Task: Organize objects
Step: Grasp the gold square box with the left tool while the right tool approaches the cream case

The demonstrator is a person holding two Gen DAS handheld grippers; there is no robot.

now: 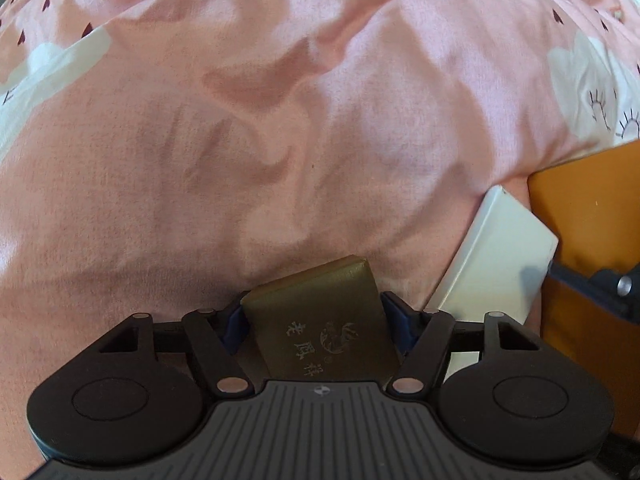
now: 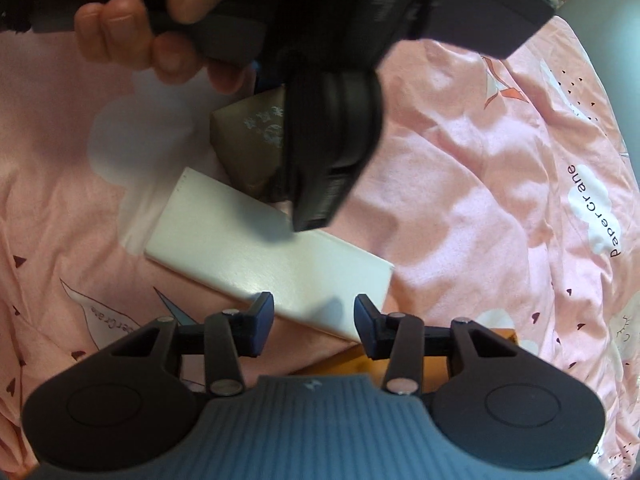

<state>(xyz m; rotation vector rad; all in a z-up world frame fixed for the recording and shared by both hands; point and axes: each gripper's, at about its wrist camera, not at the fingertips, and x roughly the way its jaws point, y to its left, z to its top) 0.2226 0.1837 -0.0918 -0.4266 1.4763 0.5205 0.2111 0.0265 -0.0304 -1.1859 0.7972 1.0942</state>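
L gripper (image 1: 316, 312) jaws wide, clamped on gold box (image 1: 320, 320) btwn them; white box (image 1: 496, 252) just right of jaws. R gripper (image 2: 314, 320) jaws part open, empty, over white box's near edge; orange item (image 1: 592, 216) beside it.

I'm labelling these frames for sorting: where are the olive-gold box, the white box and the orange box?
olive-gold box (image 1: 320, 320): left wrist view, on its printed top face.
white box (image 2: 260, 248): right wrist view, middle of its top face.
orange box (image 1: 588, 216): left wrist view, on its top face.
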